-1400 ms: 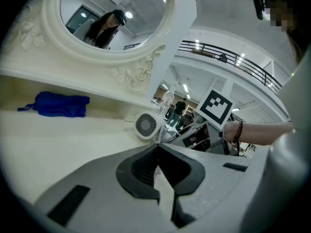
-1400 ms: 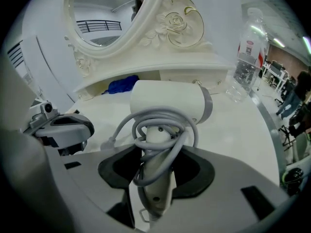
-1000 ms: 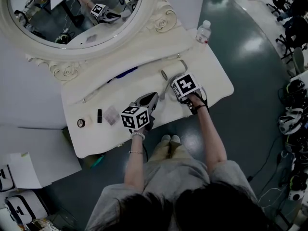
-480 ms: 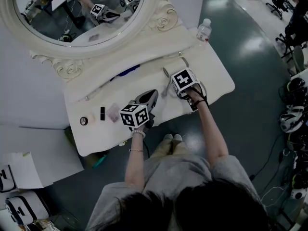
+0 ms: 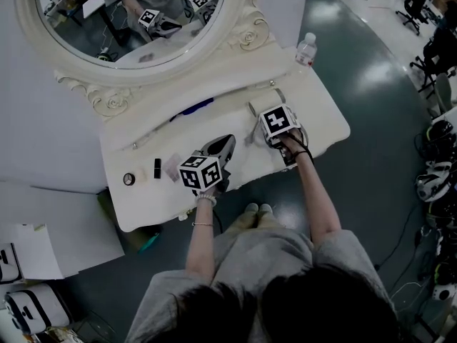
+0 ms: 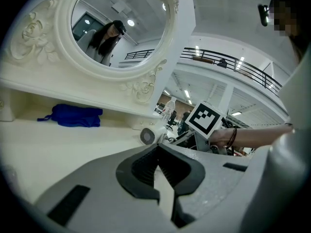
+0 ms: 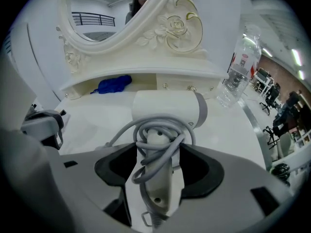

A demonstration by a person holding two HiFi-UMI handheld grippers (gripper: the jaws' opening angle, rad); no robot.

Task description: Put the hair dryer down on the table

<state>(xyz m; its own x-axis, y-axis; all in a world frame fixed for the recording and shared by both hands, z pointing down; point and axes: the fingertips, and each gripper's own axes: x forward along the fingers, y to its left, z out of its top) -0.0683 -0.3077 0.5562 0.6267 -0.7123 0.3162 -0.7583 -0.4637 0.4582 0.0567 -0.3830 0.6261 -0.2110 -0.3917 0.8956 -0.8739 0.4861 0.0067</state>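
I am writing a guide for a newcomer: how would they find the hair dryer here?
Look at the cream dressing table under the oval mirror. On its right half is the hair dryer: white, with a grey cord wound round its handle.

A: What is the room like?
B: A cream table (image 5: 143, 209) with a carved oval mirror (image 5: 107, 20) stands at a white wall (image 5: 39, 141). The floor (image 5: 385, 141) is dark and glossy.

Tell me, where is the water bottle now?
In the head view, the water bottle stands at the far right corner of the dressing table, just right of the mirror frame.
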